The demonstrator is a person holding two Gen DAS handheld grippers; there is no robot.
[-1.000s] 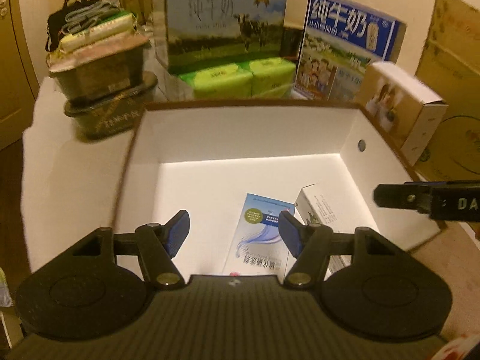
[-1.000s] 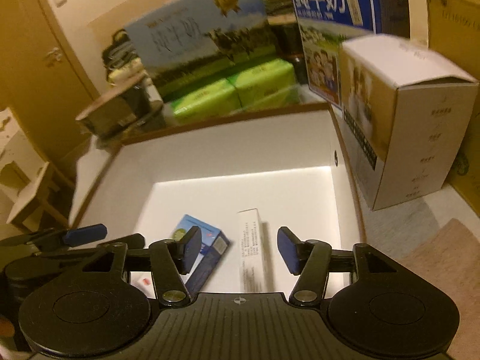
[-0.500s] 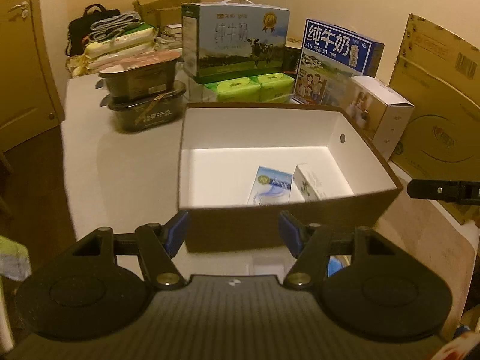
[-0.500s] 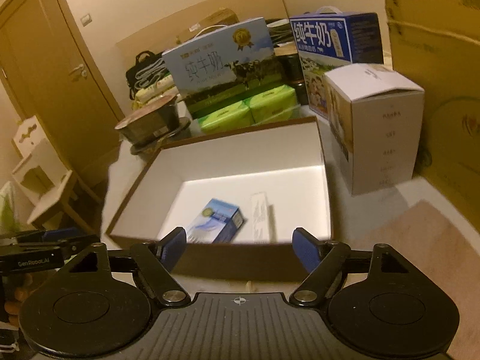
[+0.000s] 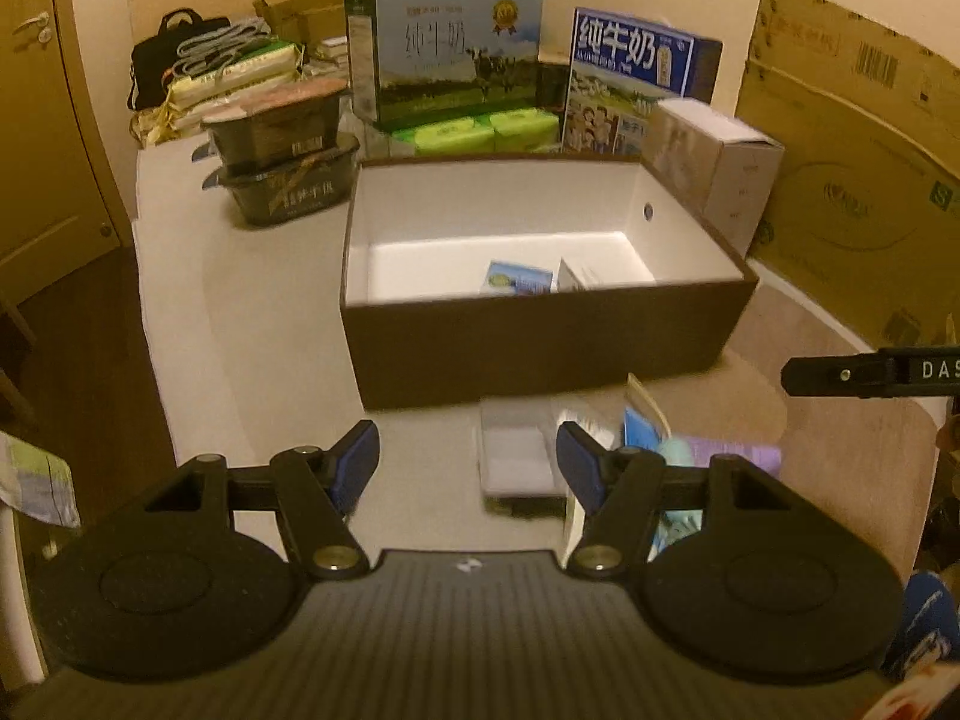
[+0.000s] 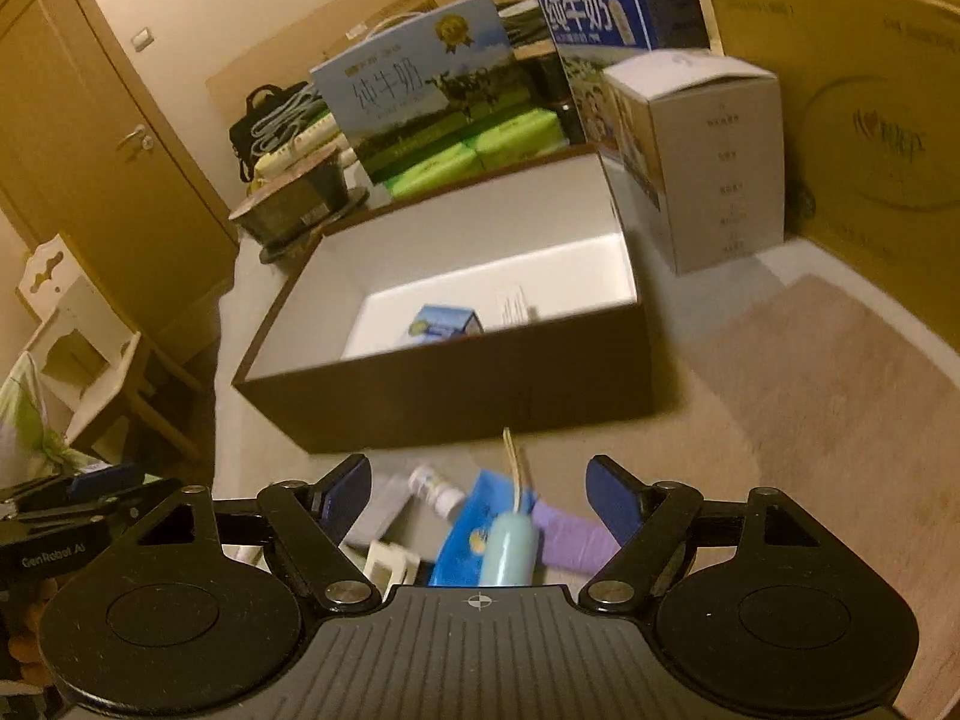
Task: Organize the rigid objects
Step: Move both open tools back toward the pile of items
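Sitting straight ahead of both claws is the big dark-brown cardboard box with the white inside [image 5: 540, 342], open top, on the pale worktop [image 5: 252, 324]. Down in it, near the front wall, a small blue-and-white carton [image 6: 447, 321] lies just beside a small white carton [image 5: 579, 275].

The left claw [image 5: 468, 465] is spread wide with nothing between its blue pads, hanging over the worktop short of the box. The right claw [image 6: 480, 489] has just been opening and now stands wide too, empty.

Right under the right claw there's a little pile: a flat blue packet [image 6: 474, 531], a purple flat box [image 6: 573, 531], a mint-green rounded bottle [image 6: 509, 549] and a small white tube [image 6: 435, 489]. A grey flat box [image 5: 516, 450] lies between the left claw's fingers, blurry.
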